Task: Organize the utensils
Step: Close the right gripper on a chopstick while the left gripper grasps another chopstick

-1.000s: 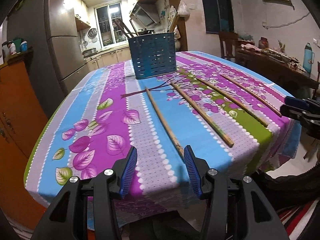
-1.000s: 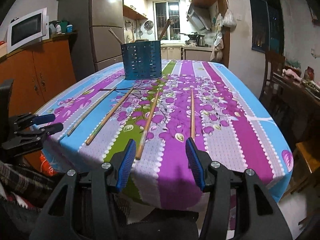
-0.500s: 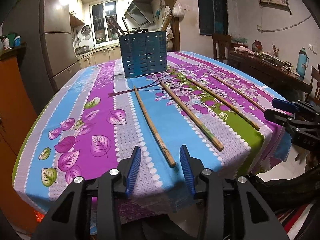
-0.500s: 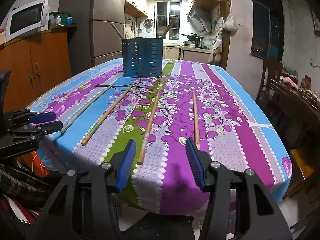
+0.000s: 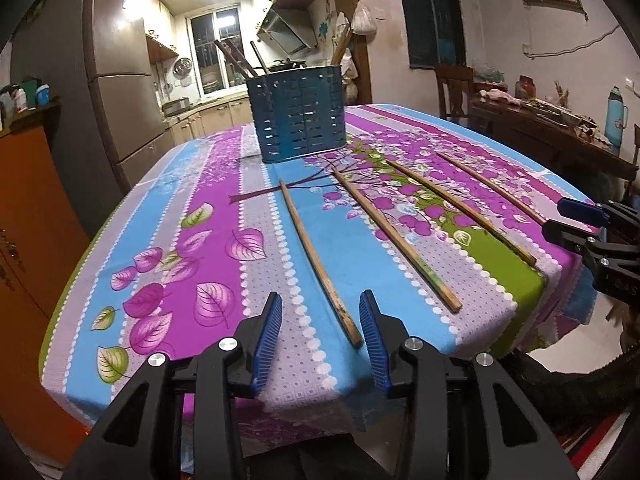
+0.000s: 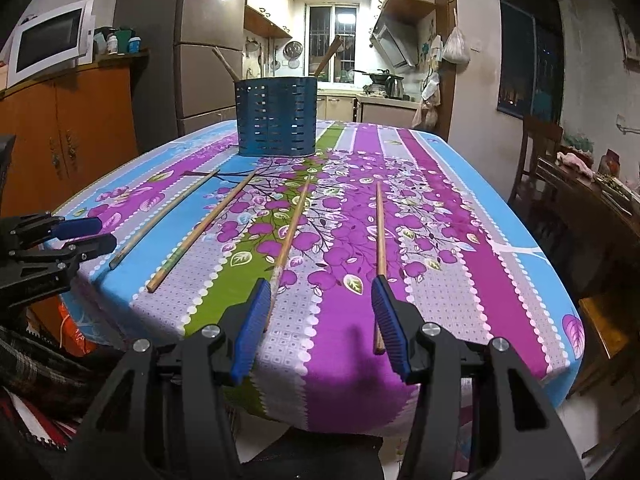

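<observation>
Several wooden chopsticks lie side by side on the flowered tablecloth (image 5: 180,260), pointing toward a blue perforated utensil holder (image 5: 298,114) that has sticks standing in it. My left gripper (image 5: 320,300) is open at the table's near edge. The near end of the leftmost chopstick (image 5: 316,264) lies between its blue pads, touching neither. My right gripper (image 6: 320,284) is open too. The rightmost chopstick (image 6: 380,232) runs along the inside of its right pad, and another chopstick (image 6: 292,228) ends by its left pad. The holder (image 6: 276,116) stands at the far middle of the table.
A fridge (image 6: 200,60) and an orange cabinet (image 6: 72,132) with a microwave (image 6: 48,44) stand to the left. A wooden chair (image 6: 540,152) and a cluttered side table (image 5: 540,124) are on the right. The tablecloth hangs over the near edge.
My left gripper's jaws have narrowed, and the leftmost chopstick's end now sits between them instead of beside the right pad. The right gripper has hardly moved.
</observation>
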Available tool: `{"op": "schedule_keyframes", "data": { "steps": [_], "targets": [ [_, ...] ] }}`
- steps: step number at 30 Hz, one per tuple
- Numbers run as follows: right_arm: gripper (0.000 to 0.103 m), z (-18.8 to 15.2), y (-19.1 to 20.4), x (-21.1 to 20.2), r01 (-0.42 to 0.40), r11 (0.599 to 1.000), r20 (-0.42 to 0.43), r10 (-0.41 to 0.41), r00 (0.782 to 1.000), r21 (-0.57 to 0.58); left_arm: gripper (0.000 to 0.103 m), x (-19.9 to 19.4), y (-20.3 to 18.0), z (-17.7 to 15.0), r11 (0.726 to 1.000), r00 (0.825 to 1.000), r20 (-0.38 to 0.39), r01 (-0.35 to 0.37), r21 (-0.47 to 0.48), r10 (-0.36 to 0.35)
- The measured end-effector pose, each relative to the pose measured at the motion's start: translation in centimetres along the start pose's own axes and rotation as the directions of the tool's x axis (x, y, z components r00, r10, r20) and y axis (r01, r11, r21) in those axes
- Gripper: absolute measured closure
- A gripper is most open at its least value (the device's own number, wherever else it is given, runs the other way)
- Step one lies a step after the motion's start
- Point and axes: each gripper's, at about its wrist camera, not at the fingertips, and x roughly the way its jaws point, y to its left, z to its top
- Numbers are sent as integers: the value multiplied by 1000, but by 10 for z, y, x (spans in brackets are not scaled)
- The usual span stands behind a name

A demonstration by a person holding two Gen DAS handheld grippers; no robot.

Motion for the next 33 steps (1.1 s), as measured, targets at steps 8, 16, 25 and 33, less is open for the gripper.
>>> {"op": "schedule_keyframes", "data": {
  "steps": [8, 16, 25, 33],
  "targets": [
    [53, -1, -5, 1, -35, 999, 68, 38, 997, -39, 61, 2, -4, 7, 994, 995, 25, -93, 65, 91],
    [53, 0, -15, 8, -122, 992, 105, 125, 987, -38, 61, 15, -3, 10, 987, 988, -44, -148, 61, 151],
    [53, -1, -26, 19, -191, 982, 98, 190, 977, 4, 62, 14, -5, 14, 981, 980, -59, -187, 42, 190],
    [63, 1, -18, 13, -187, 982, 82, 188, 979, -28, 62, 0, -16, 10, 989, 989, -30, -142, 37, 144]
  ]
}}
